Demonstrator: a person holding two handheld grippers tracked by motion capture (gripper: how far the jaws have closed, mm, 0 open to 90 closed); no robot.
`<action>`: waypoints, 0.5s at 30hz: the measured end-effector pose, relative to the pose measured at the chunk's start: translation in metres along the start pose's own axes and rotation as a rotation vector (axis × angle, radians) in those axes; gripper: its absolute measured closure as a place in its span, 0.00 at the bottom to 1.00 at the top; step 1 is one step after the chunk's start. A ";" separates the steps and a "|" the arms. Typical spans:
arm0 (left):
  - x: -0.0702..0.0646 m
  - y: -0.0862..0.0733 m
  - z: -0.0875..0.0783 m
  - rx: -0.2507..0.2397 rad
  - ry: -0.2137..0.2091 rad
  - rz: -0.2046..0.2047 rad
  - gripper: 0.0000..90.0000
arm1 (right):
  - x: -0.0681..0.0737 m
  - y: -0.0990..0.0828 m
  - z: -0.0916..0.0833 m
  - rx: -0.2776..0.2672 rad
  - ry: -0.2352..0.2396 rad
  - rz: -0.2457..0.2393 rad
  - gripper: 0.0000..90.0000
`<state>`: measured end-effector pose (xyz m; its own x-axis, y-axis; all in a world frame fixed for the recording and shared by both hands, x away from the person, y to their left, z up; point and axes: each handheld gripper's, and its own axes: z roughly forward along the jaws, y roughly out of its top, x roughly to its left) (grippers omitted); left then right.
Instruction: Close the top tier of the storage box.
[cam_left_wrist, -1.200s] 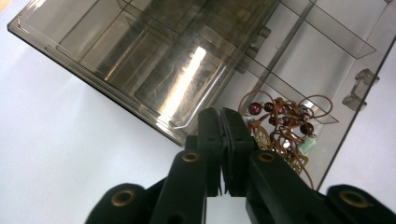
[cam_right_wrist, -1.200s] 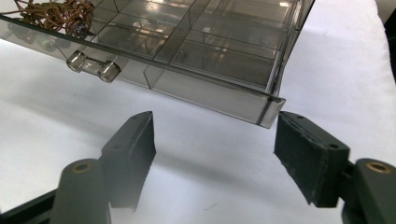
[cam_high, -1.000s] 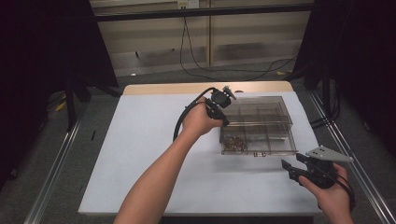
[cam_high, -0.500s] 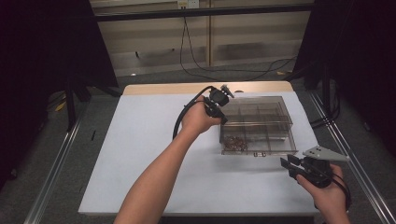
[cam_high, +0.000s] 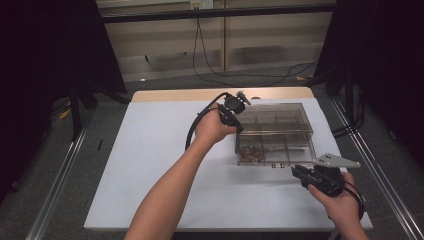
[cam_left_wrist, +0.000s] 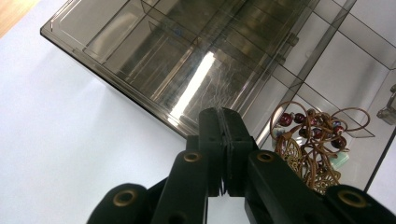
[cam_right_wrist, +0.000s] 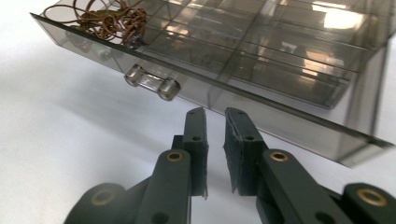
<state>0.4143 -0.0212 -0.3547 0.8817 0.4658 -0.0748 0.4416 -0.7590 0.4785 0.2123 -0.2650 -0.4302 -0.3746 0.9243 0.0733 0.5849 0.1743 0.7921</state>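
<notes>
Smoky translucent plastic forms the compartment box (cam_high: 275, 132), which sits on the white surface (cam_high: 150, 150) toward its far right part. Its lid (cam_left_wrist: 154, 51) is raised on the left side, and the left tool (cam_high: 235, 111) stands at the box's far left corner, touching that lid edge. In the left gripper view its jaws are pressed flat together with nothing between them, their tips resting right against the lid's rim. Just right of those tips, inside a near-left compartment, lies a tangle of brown cord jewellery with dark red beads (cam_left_wrist: 313, 140).

The right tool (cam_high: 312, 175) is held by the right hand (cam_high: 340, 200) just near of the box's near right corner, close to the front wall but apart from it. In the right gripper view its jaws have just been closing; a narrow gap remains between them, and nothing sits in that gap. The tips point at the box's front wall (cam_right_wrist: 261, 112), a little to the right of the clear plastic latch (cam_right_wrist: 152, 82) on that wall. The jewellery (cam_right_wrist: 109, 21) shows at the far left of that view, well away from the jaw tips.

The left hand (cam_high: 212, 129) grips its tool from the left, its forearm crossing the surface from the near edge.
</notes>
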 end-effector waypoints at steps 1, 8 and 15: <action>0.000 0.000 0.000 0.000 0.000 -0.001 0.98 | 0.001 0.001 0.001 0.001 0.002 -0.008 0.89; 0.000 0.000 0.000 0.001 0.001 -0.007 0.99 | 0.006 0.005 0.008 0.010 0.027 -0.027 0.92; 0.000 0.001 0.000 0.004 0.002 -0.015 1.00 | 0.007 0.006 0.011 0.012 0.037 -0.029 0.97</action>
<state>0.4149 -0.0216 -0.3546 0.8747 0.4780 -0.0805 0.4554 -0.7536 0.4740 0.2215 -0.2534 -0.4316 -0.4178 0.9056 0.0726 0.5818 0.2053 0.7870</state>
